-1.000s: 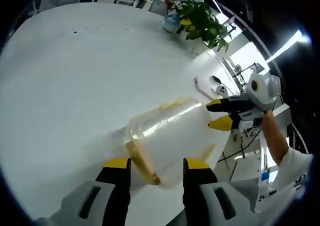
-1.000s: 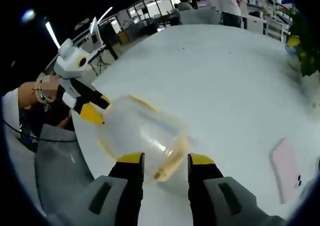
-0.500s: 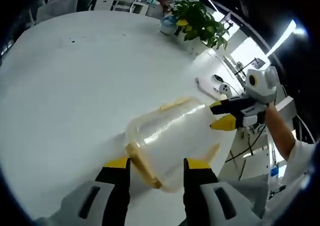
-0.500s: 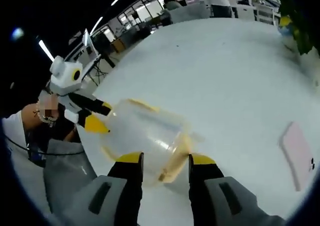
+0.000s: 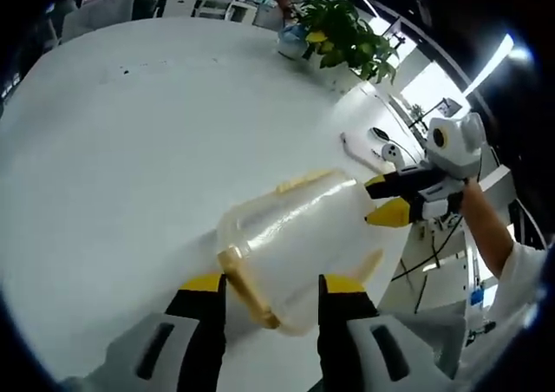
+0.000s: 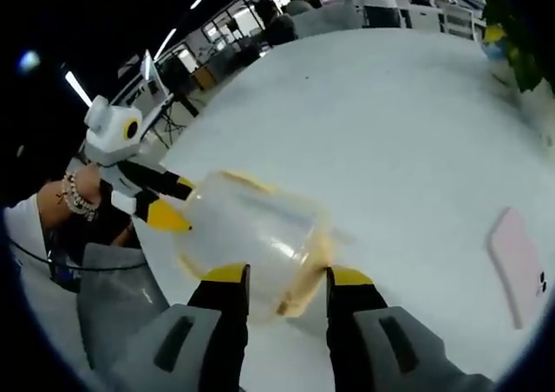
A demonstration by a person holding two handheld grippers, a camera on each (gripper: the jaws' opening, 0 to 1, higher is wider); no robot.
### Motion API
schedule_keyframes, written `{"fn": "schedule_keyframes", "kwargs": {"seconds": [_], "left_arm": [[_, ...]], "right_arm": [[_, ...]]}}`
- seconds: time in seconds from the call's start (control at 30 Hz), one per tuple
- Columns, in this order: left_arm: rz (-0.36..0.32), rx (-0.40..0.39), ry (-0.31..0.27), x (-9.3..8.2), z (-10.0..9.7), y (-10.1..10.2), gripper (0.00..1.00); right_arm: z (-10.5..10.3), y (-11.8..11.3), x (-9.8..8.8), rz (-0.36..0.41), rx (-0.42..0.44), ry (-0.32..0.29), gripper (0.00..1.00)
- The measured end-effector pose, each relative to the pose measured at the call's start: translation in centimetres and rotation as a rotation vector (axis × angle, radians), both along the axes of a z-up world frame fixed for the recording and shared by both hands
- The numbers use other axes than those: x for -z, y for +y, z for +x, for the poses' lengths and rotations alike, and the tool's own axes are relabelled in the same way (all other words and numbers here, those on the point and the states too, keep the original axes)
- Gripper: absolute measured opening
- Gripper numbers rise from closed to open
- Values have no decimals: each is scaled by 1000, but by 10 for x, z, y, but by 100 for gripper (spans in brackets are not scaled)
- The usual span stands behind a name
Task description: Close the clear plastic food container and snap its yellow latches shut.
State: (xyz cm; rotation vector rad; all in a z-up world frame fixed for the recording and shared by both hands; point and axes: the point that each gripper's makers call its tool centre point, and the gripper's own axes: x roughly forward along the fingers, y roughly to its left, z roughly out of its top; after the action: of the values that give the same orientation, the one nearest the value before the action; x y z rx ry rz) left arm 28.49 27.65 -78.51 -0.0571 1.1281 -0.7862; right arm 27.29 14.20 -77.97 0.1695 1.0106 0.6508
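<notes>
Container between left claw and right claw tips.

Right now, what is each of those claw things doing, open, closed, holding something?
Left gripper: open, jaws either side of the clear container; grip cannot be confirmed.
Right gripper: open, jaws straddling the container's other end.

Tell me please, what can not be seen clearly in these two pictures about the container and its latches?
- Whether the latches are snapped: in the right gripper view the clear container is blurred, its yellow edge smeared.
- The near latch in the left gripper view: its lower end sits between the left gripper jaws, contact unclear.
- Whether the right gripper touches the container: blur hides it.
- What is inside the container: glare on the plastic hides it.
</notes>
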Motion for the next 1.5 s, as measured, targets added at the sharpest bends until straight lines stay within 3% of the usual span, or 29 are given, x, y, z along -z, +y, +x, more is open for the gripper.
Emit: {"fn": "schedule_keyframes", "kwargs": {"seconds": [0.43, 0.5, 0.6, 0.77, 0.8, 0.83, 1.07, 1.5], "left_arm": [[1, -32, 45, 1, 2, 0, 34], [-3, -34, 43, 2, 3, -1, 33], [-1, -38, 45, 2, 2, -2, 33], [-14, -52, 57, 2, 2, -2, 32], [-7, -77, 104, 4, -5, -3, 30], [-28, -71, 76, 5, 1, -7, 30], [-23, -54, 67, 8, -1, -13, 30], [-72, -35, 0, 3, -1, -8, 34]], "right_arm": [[-1, 2, 1, -7, 0, 30, 29], [3, 2, -3, 44, 40, 65, 27], [5, 1, -7, 30, 36, 30, 27], [5, 0, -11, 33, 35, 31, 27], [4, 1, -10, 32, 30, 31, 27], [4, 1, -12, 31, 32, 31, 27], [-2, 1, -8, 29, 30, 31, 27], [-10, 1, -4, 41, 39, 6, 29]]}}
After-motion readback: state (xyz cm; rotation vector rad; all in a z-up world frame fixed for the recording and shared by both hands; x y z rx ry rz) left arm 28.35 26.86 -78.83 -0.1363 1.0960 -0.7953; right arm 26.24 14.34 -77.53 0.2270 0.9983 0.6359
